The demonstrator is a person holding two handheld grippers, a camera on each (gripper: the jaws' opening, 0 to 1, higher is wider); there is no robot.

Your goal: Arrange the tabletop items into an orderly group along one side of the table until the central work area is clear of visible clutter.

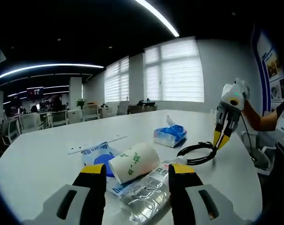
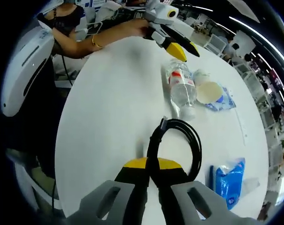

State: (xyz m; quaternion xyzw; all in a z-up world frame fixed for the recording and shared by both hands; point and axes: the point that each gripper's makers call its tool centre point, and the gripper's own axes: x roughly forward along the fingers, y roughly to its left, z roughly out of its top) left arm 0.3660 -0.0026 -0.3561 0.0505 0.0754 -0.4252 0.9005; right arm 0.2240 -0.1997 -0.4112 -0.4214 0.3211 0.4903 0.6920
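A clear plastic bottle (image 1: 146, 193) lies on the white table (image 1: 43, 159), its near end between the jaws of my open left gripper (image 1: 137, 176). A white paper cup (image 1: 134, 161) lies on its side against the bottle, on a blue packet (image 1: 95, 154). To the right is a black coiled cable (image 1: 196, 152), with my right gripper (image 1: 220, 140) tipped down onto its edge. In the right gripper view my right gripper (image 2: 149, 166) is shut on the cable (image 2: 181, 136). Beyond it are the bottle (image 2: 181, 89), cup (image 2: 208, 92) and left gripper (image 2: 181, 49).
A blue tissue pack (image 1: 170, 135) lies farther back, also seen as the tissue pack (image 2: 228, 180) beside the cable. A thin white strip (image 1: 97, 144) lies left of the cup. The table's rounded edge (image 2: 66, 140) is near; a person's arm (image 2: 109, 37) reaches in. Office chairs stand beyond.
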